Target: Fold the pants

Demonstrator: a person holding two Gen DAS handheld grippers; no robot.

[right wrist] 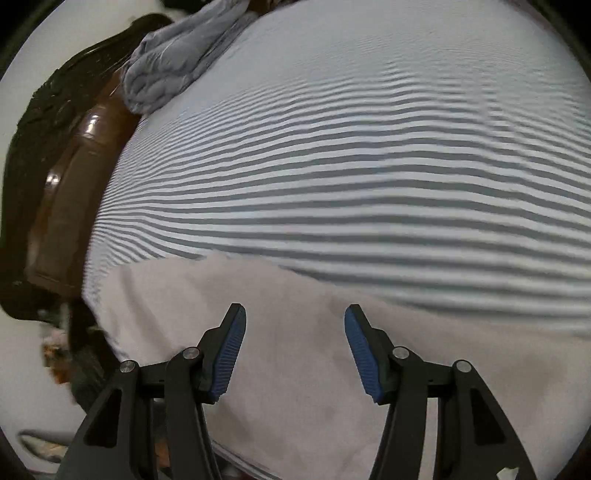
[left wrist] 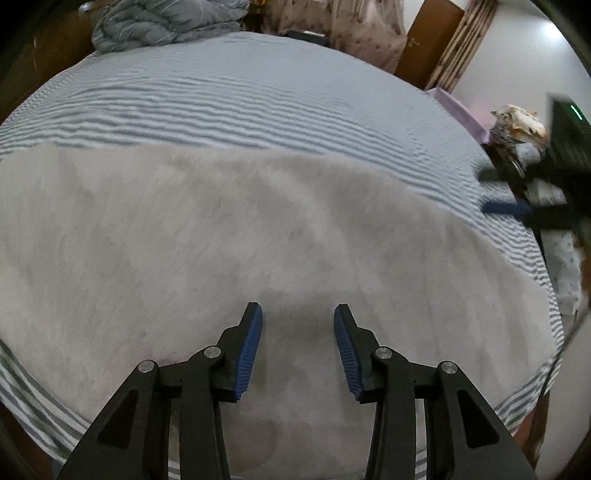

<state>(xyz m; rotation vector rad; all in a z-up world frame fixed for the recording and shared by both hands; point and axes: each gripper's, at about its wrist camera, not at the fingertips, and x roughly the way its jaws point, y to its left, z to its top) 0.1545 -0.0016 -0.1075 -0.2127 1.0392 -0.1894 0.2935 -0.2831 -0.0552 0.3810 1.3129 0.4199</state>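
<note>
Left wrist view shows one pair of pale grey pants (left wrist: pixel 229 236) spread flat across one bed with a grey-and-white striped sheet (left wrist: pixel 258 96). The left gripper (left wrist: pixel 298 325) hovers over the fabric, its two blue-padded fingers (left wrist: pixel 251 343) spread apart, holding nothing. One crumpled grey quilt (left wrist: pixel 166 22) lies at the bed's far end. Right wrist view shows the right gripper (right wrist: pixel 294 325) likewise parted and empty above the pants' edge.

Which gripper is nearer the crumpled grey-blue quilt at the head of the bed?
Neither clearly. The left gripper and right gripper both hover open over the pale grey pants, far from the quilt.
</note>
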